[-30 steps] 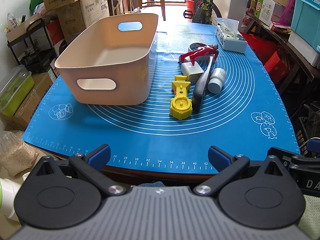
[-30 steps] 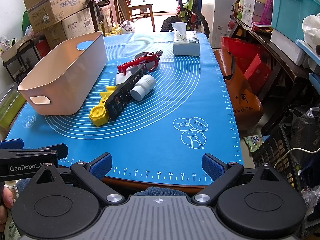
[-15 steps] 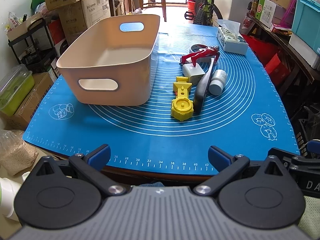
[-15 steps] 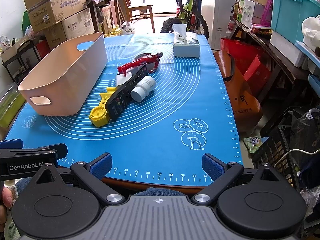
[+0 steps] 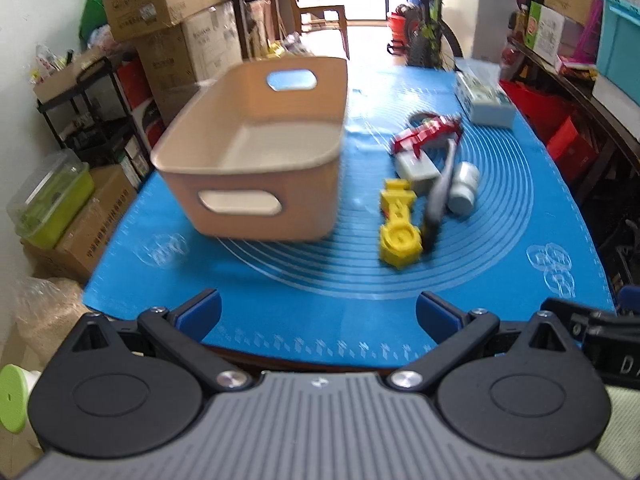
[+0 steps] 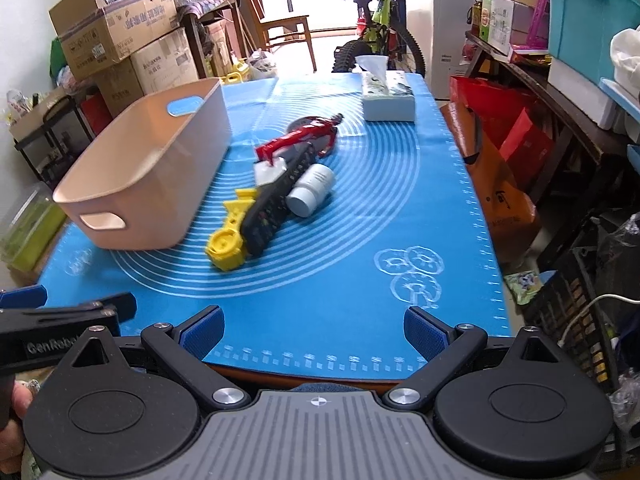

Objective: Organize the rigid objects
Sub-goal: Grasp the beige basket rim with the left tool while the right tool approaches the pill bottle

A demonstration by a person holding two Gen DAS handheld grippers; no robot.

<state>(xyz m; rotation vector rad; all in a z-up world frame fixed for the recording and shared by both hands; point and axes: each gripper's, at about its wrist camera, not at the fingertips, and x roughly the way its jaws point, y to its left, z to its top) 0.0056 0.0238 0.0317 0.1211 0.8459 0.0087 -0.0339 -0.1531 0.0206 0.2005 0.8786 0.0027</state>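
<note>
A beige bin [image 5: 256,152] [image 6: 144,176] stands empty on the left of the blue mat [image 5: 320,292] [image 6: 360,272]. To its right lies a cluster: a yellow plastic toy [image 5: 400,228] [image 6: 230,236], a black remote [image 5: 438,196] [image 6: 280,200], a white bottle on its side [image 5: 463,193] [image 6: 310,190], a white block [image 5: 416,168] [image 6: 269,172] and a red figure [image 5: 426,132] [image 6: 304,138]. My left gripper [image 5: 318,314] and my right gripper [image 6: 314,332] both hang open over the mat's near edge, holding nothing.
A tissue box [image 5: 486,98] [image 6: 387,96] sits at the mat's far right. Cardboard boxes [image 6: 116,40] and a rack crowd the left; shelves, a teal crate [image 6: 588,20] and red bags line the right. A bicycle [image 6: 376,36] and chair stand beyond the table.
Both grippers have edged forward toward the table, and the bin and cluster appear slightly nearer. The left wrist view is blurred from motion. Nothing was grasped.
</note>
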